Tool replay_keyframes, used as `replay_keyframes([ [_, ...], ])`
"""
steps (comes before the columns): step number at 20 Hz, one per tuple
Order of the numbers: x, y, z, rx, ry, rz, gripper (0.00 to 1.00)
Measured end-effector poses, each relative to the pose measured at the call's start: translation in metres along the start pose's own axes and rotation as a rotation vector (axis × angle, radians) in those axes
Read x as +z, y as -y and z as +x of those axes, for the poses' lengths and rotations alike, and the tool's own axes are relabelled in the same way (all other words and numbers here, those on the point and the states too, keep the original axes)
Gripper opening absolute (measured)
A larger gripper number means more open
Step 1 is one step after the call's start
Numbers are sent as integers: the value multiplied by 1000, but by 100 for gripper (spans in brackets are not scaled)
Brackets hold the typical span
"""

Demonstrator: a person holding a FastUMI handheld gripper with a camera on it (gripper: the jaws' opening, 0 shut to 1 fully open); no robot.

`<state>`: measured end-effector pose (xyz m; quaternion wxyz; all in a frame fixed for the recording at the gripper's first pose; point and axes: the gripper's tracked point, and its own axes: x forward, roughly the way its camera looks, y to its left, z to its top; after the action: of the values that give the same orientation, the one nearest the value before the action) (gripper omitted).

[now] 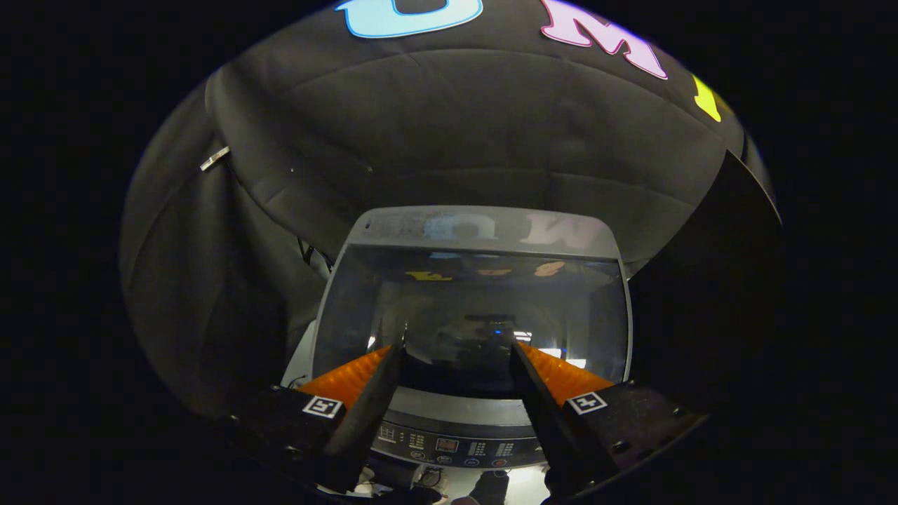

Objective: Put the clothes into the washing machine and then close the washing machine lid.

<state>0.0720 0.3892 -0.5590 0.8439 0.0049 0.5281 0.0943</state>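
Above washer point(470, 393): gripper point(456, 351) spread, grasping nothing, fingertips at glass lid point(477, 301). Lid appears down. Risk: tips skid on smooth glass, lid left unlatched.

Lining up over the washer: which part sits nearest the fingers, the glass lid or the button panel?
The button panel, low between the open fingers at their base; the lid lies beyond their tips, down flat.

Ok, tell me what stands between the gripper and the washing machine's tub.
The glass lid appears to lie shut over the opening, just beyond the control panel and the open, empty gripper.
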Motion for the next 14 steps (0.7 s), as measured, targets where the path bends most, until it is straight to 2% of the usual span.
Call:
replay_keyframes([
  [5,25,-2,-22,22,64,4,100],
  [14,107,19,-172,108,323,51,100],
])
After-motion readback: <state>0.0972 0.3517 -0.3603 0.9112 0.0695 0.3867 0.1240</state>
